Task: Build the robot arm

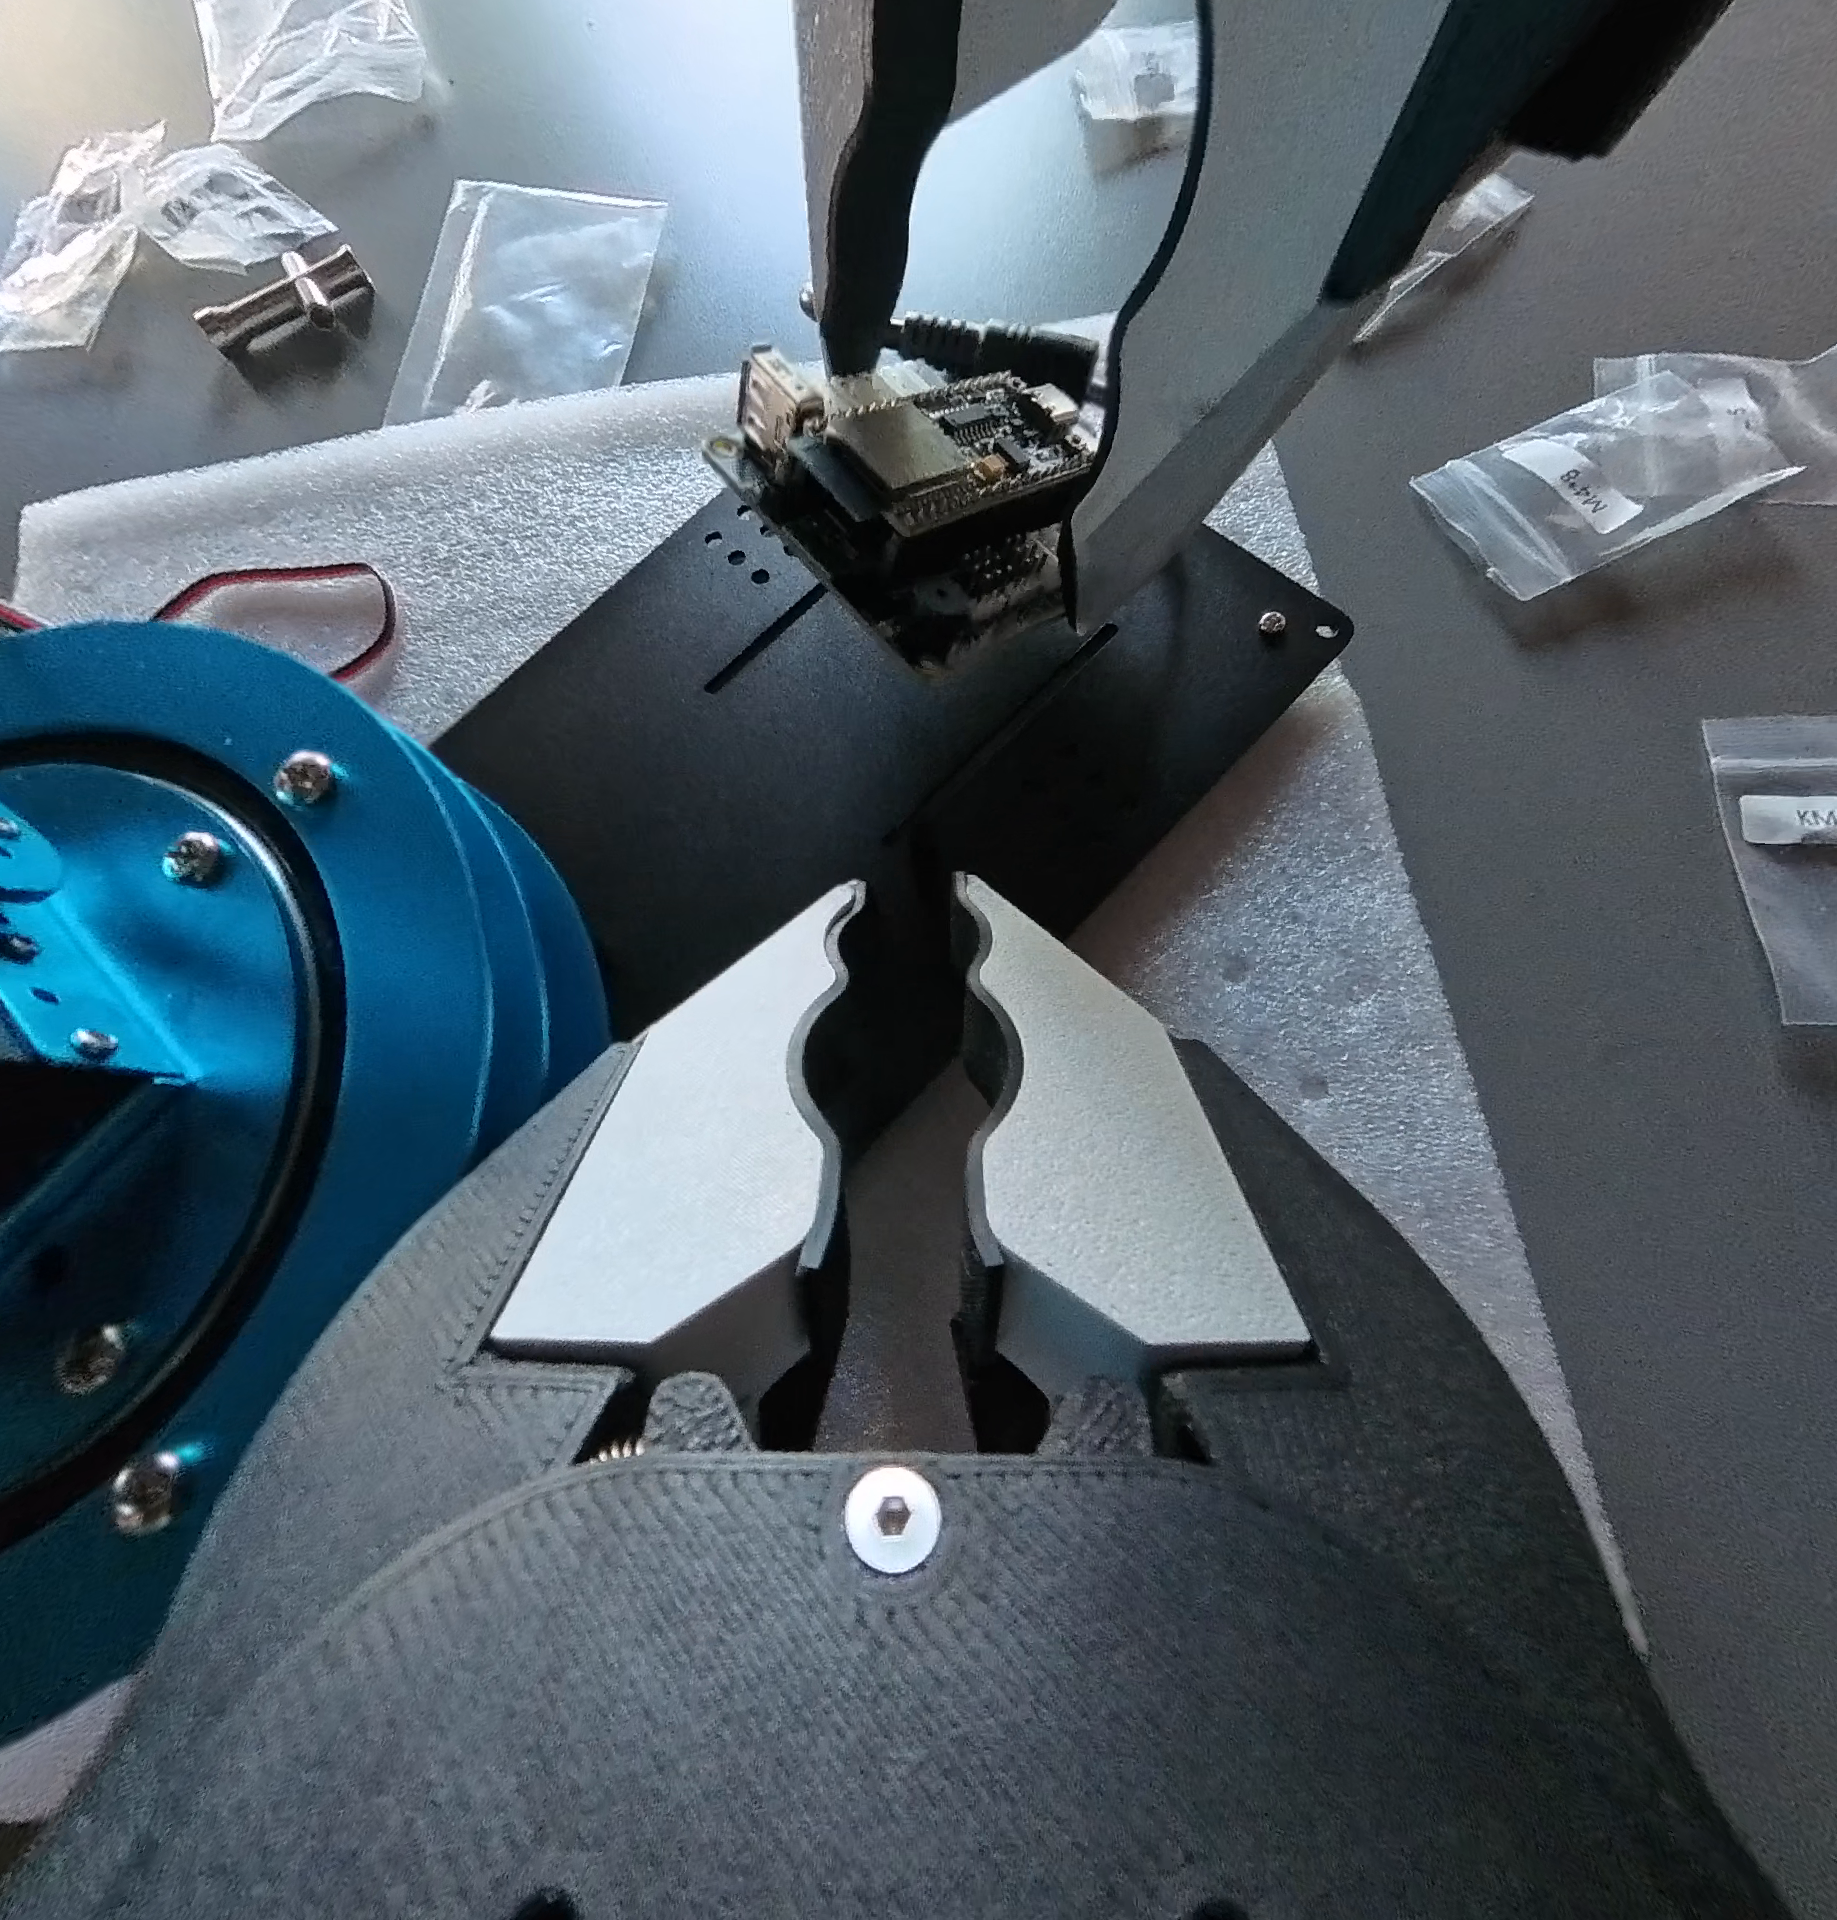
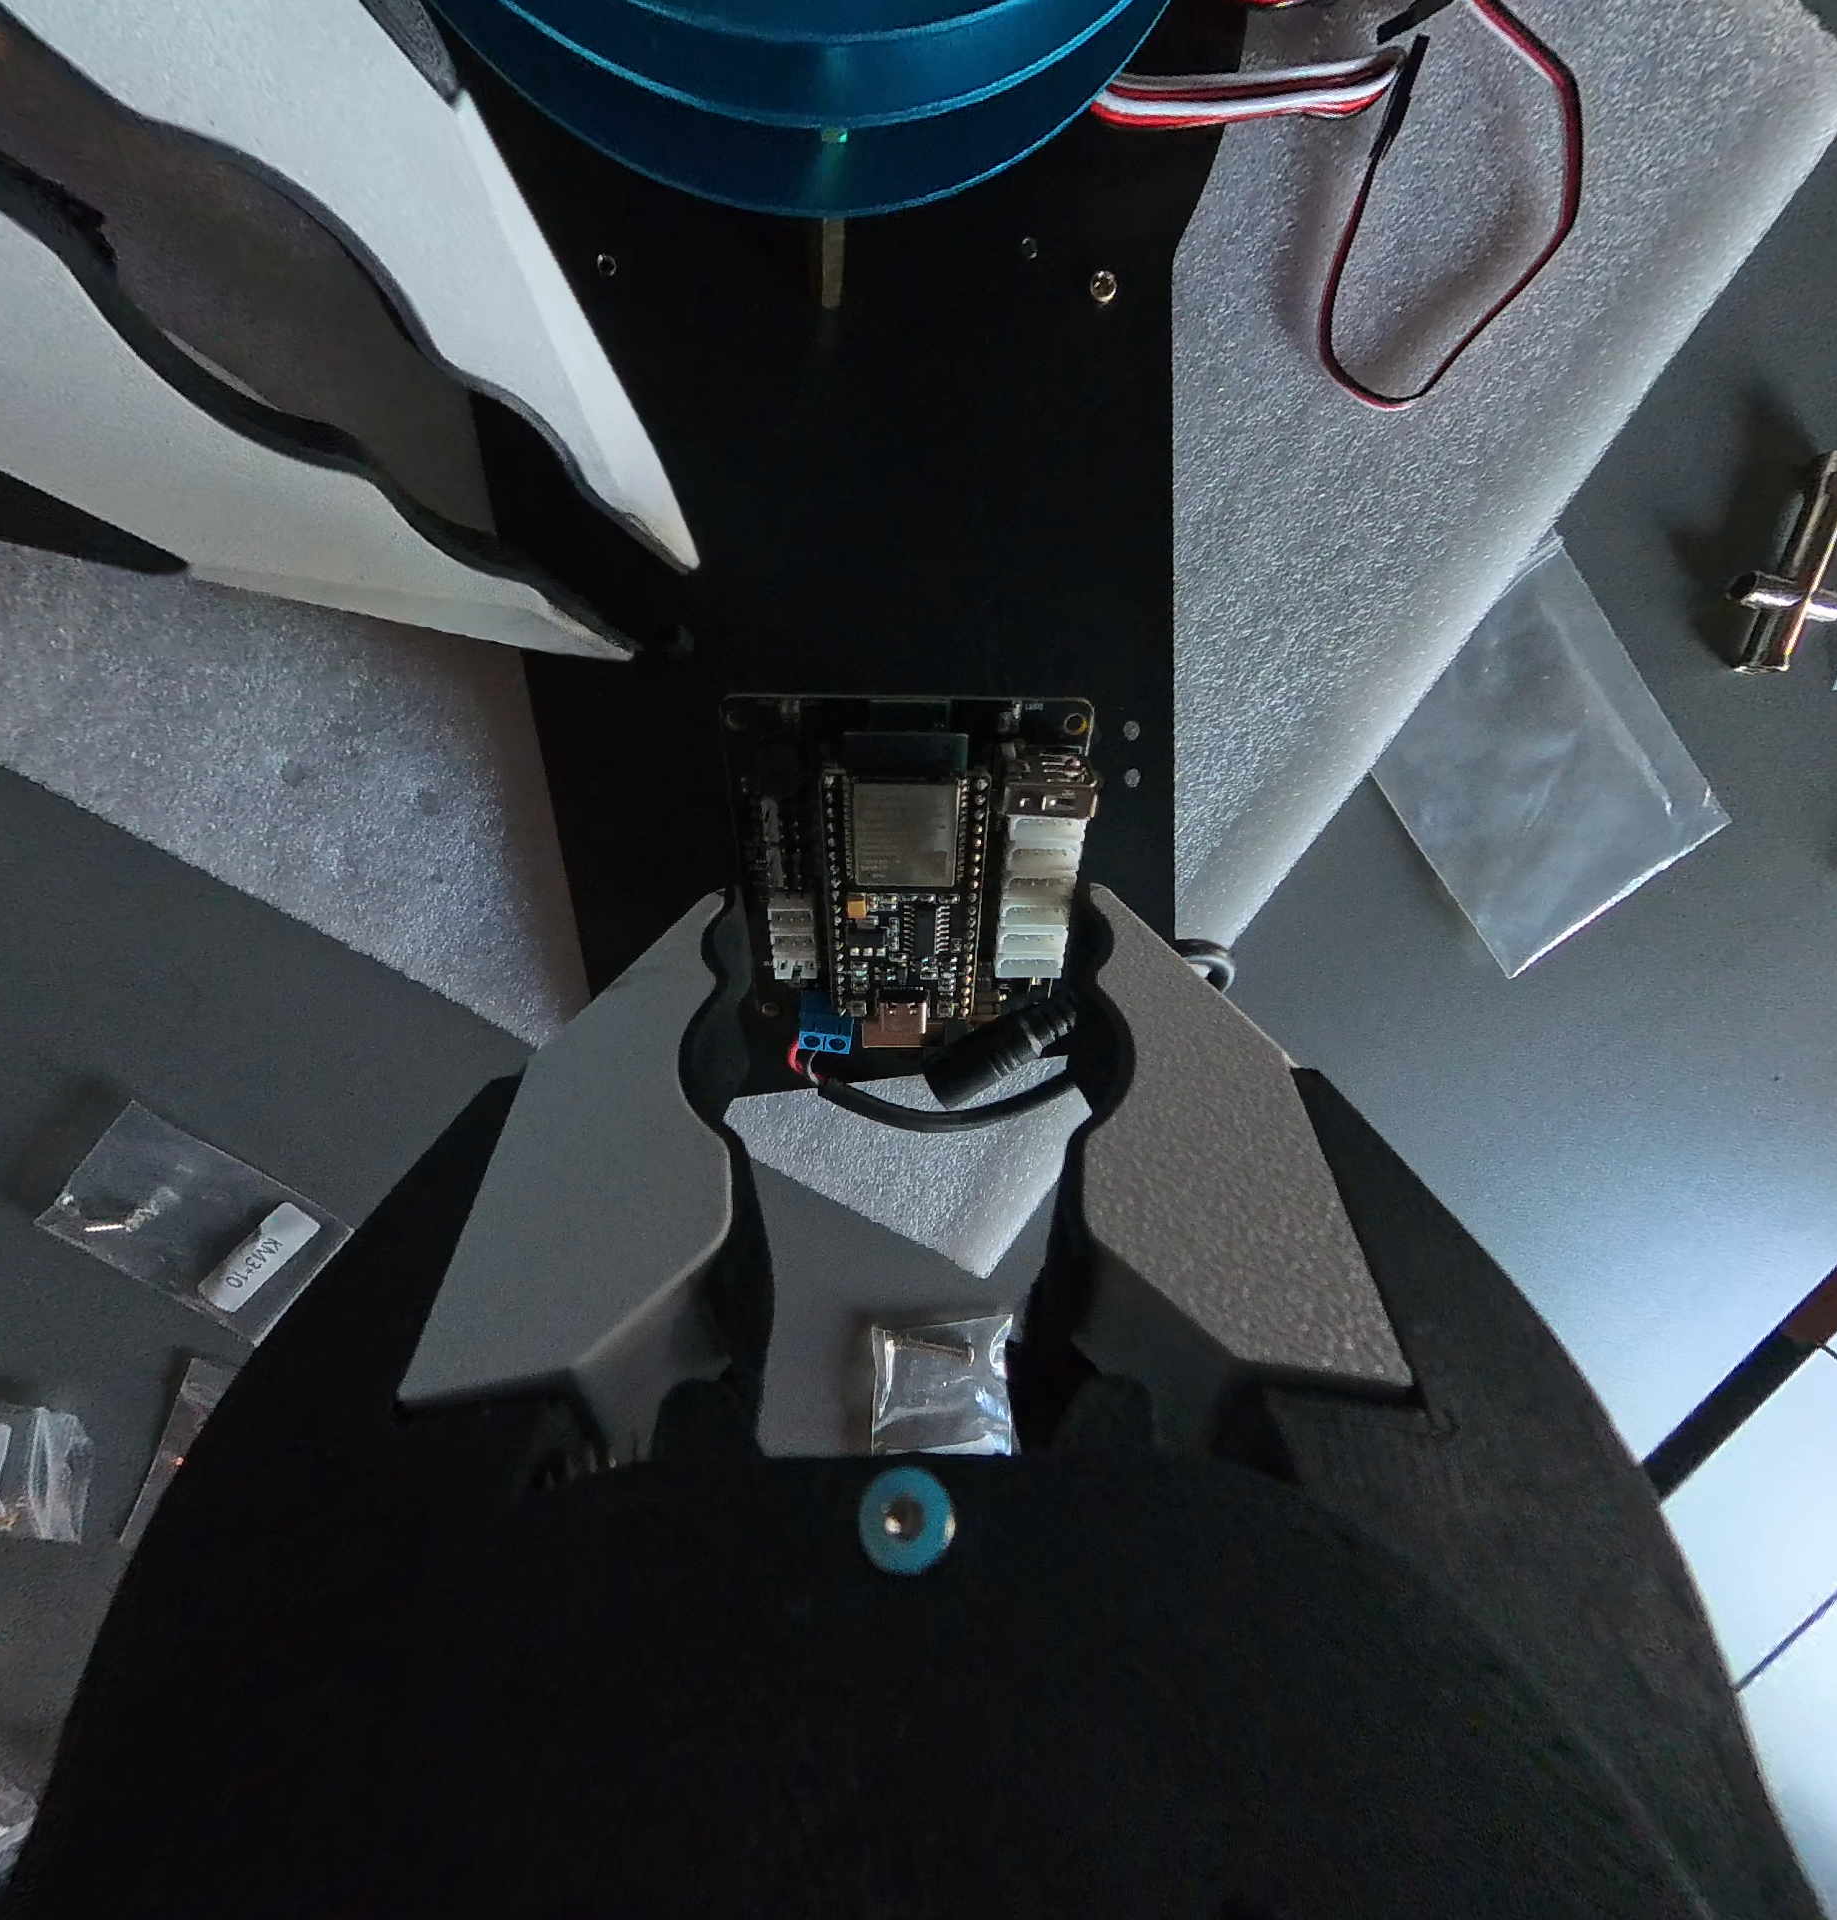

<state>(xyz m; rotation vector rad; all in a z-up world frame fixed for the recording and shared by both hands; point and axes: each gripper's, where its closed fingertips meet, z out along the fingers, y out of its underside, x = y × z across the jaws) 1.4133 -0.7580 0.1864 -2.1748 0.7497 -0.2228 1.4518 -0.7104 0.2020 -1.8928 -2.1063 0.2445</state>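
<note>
Two grippers are working over a wide white foam sheet [image 1: 270, 499], which covers most of the dark tabletop [image 1: 1620, 935]. On the foam lies a long black plate [image 1: 685, 748] with slots and drilled holes. A blue ringed metal base [image 1: 426, 935], studded with screws, fills the left of the left wrist view.

We see the left gripper [image 1: 909, 914] low in the middle of its own view. Its fingers stand a narrow gap apart with nothing between them, and the tips sit over the plate's edge. The right gripper [image 2: 909, 914] comes down from the top of that same view. Its fingers are closed against opposite sides of a circuit board [image 2: 898, 831], which sits over the plate's far end.

Clear plastic bags [image 1: 1579, 499] are scattered around, several with small white labels bearing short printed codes. A chrome cross-shaped wrench [image 1: 285, 301] lies upper left, and a red and black wire [image 1: 363, 613] loops across the foam. A black barrel plug [image 2: 997, 1060] rests at the board's near edge, and below it one tiny bag [image 2: 940, 1371] holds a screw.
</note>
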